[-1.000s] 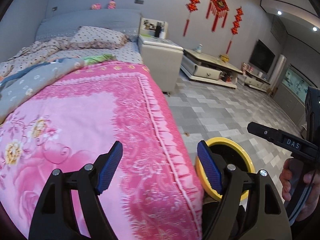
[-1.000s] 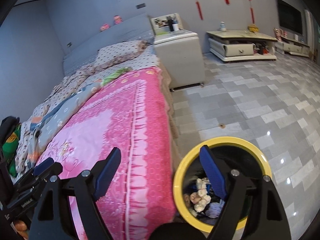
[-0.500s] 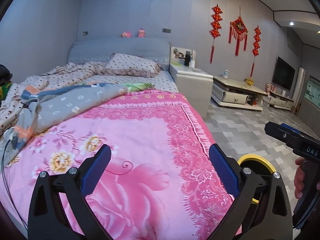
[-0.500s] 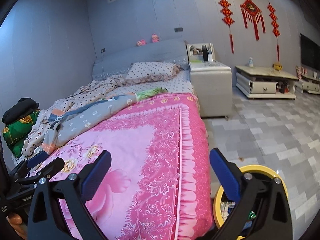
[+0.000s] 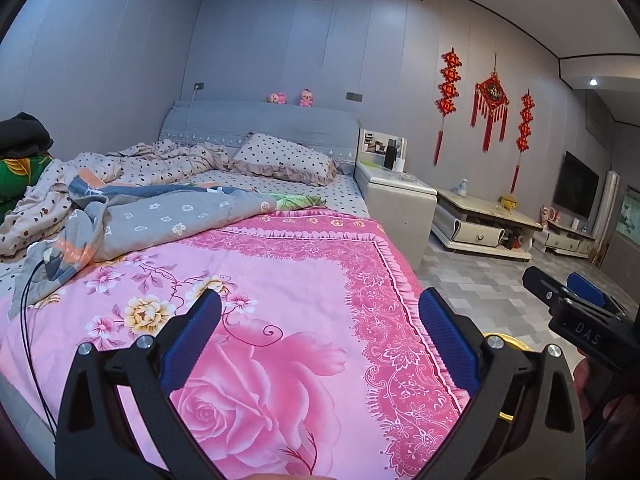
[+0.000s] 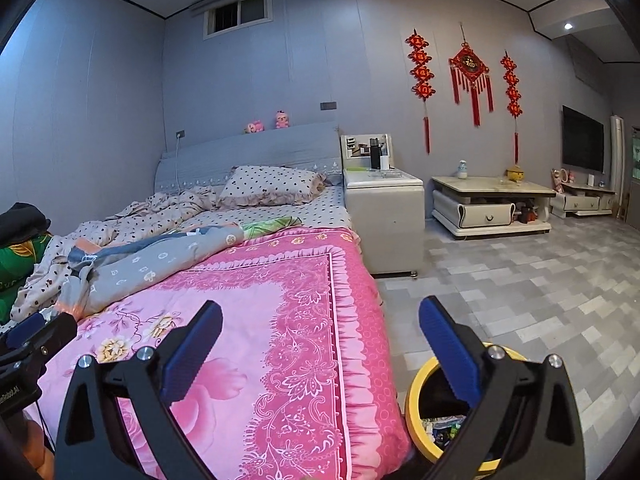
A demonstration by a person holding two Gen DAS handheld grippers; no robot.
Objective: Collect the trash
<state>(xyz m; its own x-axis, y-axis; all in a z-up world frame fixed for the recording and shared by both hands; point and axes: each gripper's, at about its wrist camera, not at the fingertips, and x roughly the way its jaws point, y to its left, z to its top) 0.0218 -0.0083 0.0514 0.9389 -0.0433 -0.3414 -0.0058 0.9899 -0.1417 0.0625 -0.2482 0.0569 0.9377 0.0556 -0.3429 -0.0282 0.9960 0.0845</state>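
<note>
Now both grippers hang over the foot of the bed [image 5: 304, 280], pointing a little downward toward the headboard [image 5: 260, 124]. The left gripper [image 5: 320, 344] has its blue-padded fingers [image 5: 446, 344] spread wide with nothing between them; they have just been opening. The right gripper [image 6: 320, 346] is the same: fingers [image 6: 448, 350] spread wide, nothing held, and just opened out too.

In the right wrist view the yellow-rimmed bin [image 6: 414, 404] stands on the tiled floor [image 6: 540, 280] just beside the bed's near corner, partly hidden behind the right finger; some trash [image 6: 444, 430] lies inside it. In the left wrist view only a sliver of the bin's rim [image 5: 516, 342] shows behind the right finger, and the right gripper's body, marked DAS, enters from the right edge.

A pink floral quilt [image 6: 256, 304] covers the near part of the bed, with a grey blanket [image 6: 160, 260] rumpled across its left side and a dotted pillow [image 6: 272, 184] by the headboard. A white nightstand [image 6: 384, 216] stands against the bed's right side, and a low desk [image 6: 492, 200] sits further right along the wall under red hangings [image 6: 468, 68].
</note>
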